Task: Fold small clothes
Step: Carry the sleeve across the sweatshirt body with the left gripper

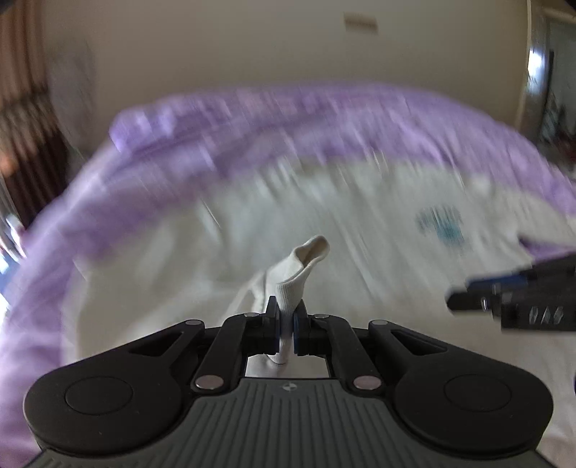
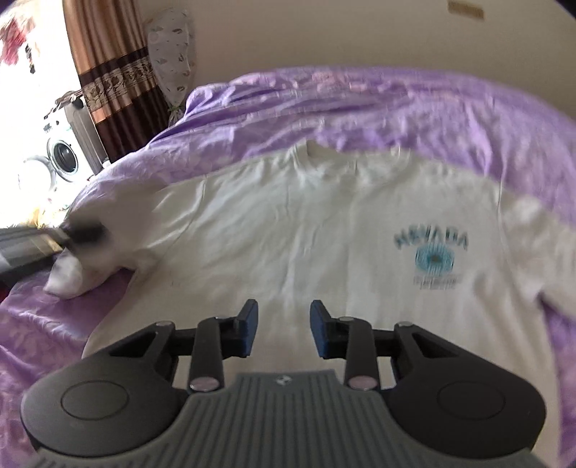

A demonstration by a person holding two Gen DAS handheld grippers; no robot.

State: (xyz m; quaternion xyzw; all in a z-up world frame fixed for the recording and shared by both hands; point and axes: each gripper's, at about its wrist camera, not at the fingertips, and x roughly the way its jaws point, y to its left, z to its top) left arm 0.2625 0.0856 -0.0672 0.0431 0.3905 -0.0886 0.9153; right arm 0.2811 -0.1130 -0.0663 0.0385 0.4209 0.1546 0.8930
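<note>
A white T-shirt (image 2: 288, 230) with a teal chest print (image 2: 432, 252) lies spread, front up, on a purple bedspread (image 2: 360, 104). My left gripper (image 1: 287, 316) is shut on the ribbed cuff of the shirt's sleeve (image 1: 298, 270), which sticks up between its pads. In the right wrist view that gripper (image 2: 72, 234) is blurred at the far left, at the bunched sleeve (image 2: 72, 273). My right gripper (image 2: 284, 316) is open and empty, just above the shirt's lower middle. It also shows in the left wrist view (image 1: 468, 298) at the right edge.
The purple bedspread (image 1: 252, 122) covers the whole bed around the shirt. A washing machine (image 2: 64, 154), a brown curtain (image 2: 108, 72) and a beige wall (image 2: 324, 32) stand beyond the bed's far left side.
</note>
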